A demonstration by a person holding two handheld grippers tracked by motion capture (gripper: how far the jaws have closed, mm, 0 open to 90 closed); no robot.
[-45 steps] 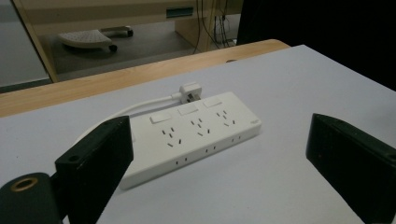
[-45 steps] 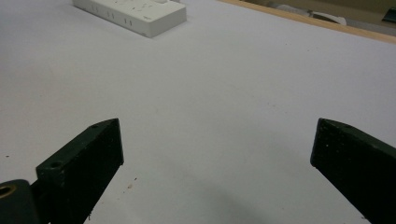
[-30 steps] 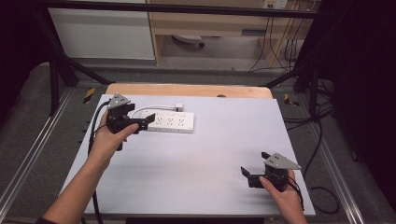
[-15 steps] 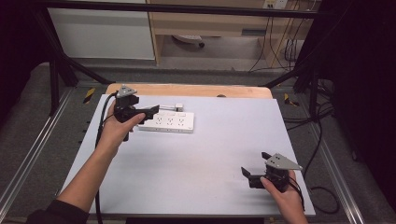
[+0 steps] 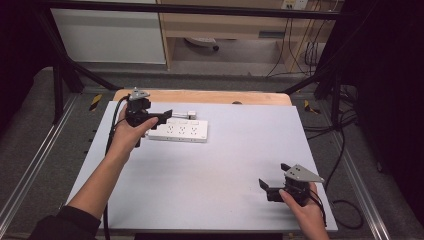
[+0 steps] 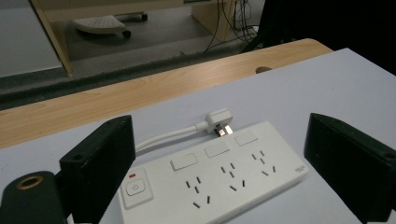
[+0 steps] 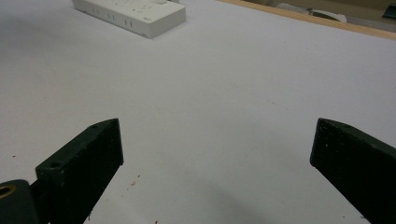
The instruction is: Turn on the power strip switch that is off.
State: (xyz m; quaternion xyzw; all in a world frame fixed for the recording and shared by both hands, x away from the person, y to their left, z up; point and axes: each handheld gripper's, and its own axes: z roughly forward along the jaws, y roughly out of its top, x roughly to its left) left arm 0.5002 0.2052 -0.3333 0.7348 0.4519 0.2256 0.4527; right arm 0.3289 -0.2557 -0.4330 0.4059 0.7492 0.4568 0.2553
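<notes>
A white power strip (image 5: 179, 131) lies at the far left of the white tabletop (image 5: 215, 170). Its white plug (image 5: 190, 114) rests just behind it on a short cord. My left gripper (image 5: 162, 119) hovers open over the strip's left end, jaws pointing right. In the left gripper view the strip (image 6: 261, 161) and plug (image 6: 219, 122) sit between the wide-apart jaws of the left gripper (image 6: 224, 168), with nothing held. My right gripper (image 5: 274, 176) stands open near the front right corner. In the right gripper view, the right gripper (image 7: 219, 163) faces bare tabletop, and the strip (image 7: 133, 14) is far off.
A wooden table edge (image 5: 200, 96) runs along the far side of the white sheet. Metal rails (image 5: 30, 175) flank the table on the floor. Cables (image 5: 345, 145) hang off to the right.
My left gripper has moved away from me and slightly right, up to the strip's left end. The right gripper has stayed in place.
</notes>
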